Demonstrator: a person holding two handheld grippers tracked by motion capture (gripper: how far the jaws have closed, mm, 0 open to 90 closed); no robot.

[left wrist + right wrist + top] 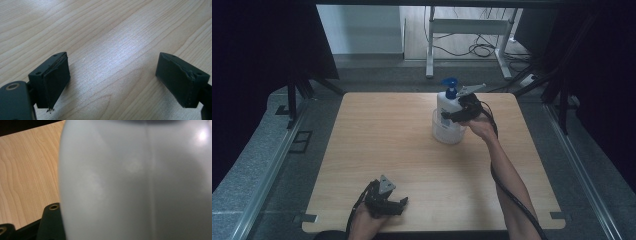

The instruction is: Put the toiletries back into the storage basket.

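A white pump bottle (445, 104) with a blue pump head (450, 87) stands upright at the back right of the wooden table (382, 140). Its base sits inside a clear round tub (447, 134). My right gripper (456, 114) is shut on the bottle's side, coming in from the right. In the right gripper view the bottle's pale wall (135, 182) is pressed close against the camera. My left gripper (403, 204) lies low near the table's front edge, left of centre. Its jaws stand wide apart over bare wood (112, 80) with nothing between them.
Beyond the table's far edge stands a white metal frame (467, 30) with cables (482, 50) on the floor. Dark curtains hang at both sides. Grey floor mats and rails run along the table's left and right edges.
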